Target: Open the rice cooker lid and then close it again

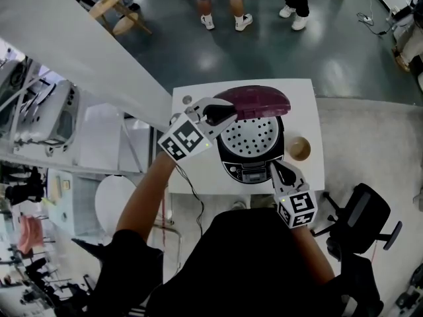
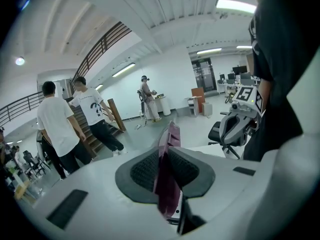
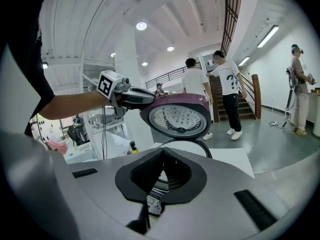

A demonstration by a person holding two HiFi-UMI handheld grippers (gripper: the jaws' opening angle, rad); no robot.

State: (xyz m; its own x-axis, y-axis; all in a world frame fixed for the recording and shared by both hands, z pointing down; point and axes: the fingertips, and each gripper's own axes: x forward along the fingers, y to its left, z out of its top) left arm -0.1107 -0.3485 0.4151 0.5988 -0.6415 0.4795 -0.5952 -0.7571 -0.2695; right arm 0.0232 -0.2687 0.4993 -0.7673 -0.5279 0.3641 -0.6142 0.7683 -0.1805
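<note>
Two grippers are at the cooker (image 1: 253,167), which stands on a white table (image 1: 310,104). Its purple lid (image 1: 254,101) is raised, hinged at the 12 o'clock side, and the perforated inner plate faces the person.

The left gripper (image 1: 220,114) comes in from 10 o'clock and pinches the lid's left rim. In the left gripper view, both pads press on this rim.

The right gripper (image 1: 273,168) is at 5 o'clock of the cooker, with its jaws pressed together and nothing between them. Its tips are at the front panel, but I cannot tell if they touch it.

A cup (image 1: 299,148) stands just beside the cooker at 3 o'clock, near the table's right edge. Bare table remains at 2 o'clock beside the lid. Only a narrow strip is free at 9 o'clock. The cooker's front is close to the near edge at 6 o'clock.

Off the table, a chair (image 1: 367,216) stands at 4 o'clock. People's legs (image 1: 221,2) are at 12 o'clock, well apart from the table.
</note>
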